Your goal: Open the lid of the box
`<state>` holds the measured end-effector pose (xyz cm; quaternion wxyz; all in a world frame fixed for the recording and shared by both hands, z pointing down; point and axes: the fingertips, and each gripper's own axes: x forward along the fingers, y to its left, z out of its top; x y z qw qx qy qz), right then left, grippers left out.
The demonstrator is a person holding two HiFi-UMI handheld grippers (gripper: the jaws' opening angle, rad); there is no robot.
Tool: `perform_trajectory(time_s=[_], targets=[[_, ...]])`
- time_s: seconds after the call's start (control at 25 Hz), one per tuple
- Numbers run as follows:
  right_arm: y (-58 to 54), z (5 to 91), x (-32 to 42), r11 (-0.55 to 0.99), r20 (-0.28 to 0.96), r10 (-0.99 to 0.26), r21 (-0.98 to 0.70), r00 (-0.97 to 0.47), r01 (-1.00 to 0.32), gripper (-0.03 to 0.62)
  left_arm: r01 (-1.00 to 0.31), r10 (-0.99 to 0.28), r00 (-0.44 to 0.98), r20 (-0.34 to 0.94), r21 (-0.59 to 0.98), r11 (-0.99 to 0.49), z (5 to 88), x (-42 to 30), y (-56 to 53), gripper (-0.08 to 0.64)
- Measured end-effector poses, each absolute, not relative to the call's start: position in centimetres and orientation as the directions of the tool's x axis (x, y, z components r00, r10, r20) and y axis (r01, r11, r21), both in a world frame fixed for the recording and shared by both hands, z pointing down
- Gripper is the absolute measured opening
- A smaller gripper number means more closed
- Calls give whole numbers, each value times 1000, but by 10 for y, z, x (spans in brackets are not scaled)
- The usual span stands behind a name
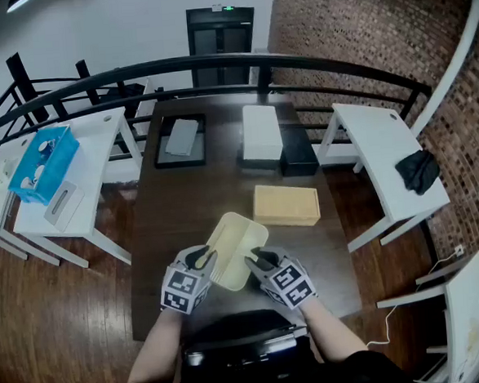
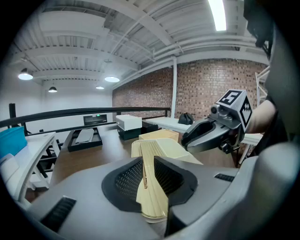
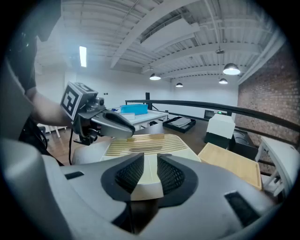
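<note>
A pale yellow ribbed lid (image 1: 233,246) is held above the dark table (image 1: 175,207), tilted, near its front edge. My left gripper (image 1: 202,260) is shut on the lid's left edge and my right gripper (image 1: 257,262) is shut on its right edge. In the left gripper view the lid (image 2: 161,150) runs edge-on between the pads of the left gripper (image 2: 149,177), with the right gripper (image 2: 211,135) on its far side. In the right gripper view the right gripper (image 3: 150,177) clamps the lid (image 3: 143,143). The tan box (image 1: 285,205) lies behind the lid, apart from it.
At the table's back stand a black tray (image 1: 180,140) with a grey item, a white box (image 1: 261,132) and a black box (image 1: 298,151). White side tables flank it: the left bears a blue bin (image 1: 44,163), the right a black cloth (image 1: 418,171). A black railing (image 1: 214,64) curves behind.
</note>
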<state>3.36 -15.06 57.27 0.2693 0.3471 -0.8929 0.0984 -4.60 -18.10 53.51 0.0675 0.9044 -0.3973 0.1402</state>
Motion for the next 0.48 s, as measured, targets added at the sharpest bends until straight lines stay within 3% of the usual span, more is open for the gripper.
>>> perform_trajectory(time_s=[0.4,0.48], targets=[[-158,594,26,739,574,-567,38,-591,-672,91,-765,-692,571,442,-19,-643,564,-41,-198,67],[-159,598,25,740,582,-564,39,-586,-672,91,-770,-694,560,452,-24,-637,565,-42,-199,31]])
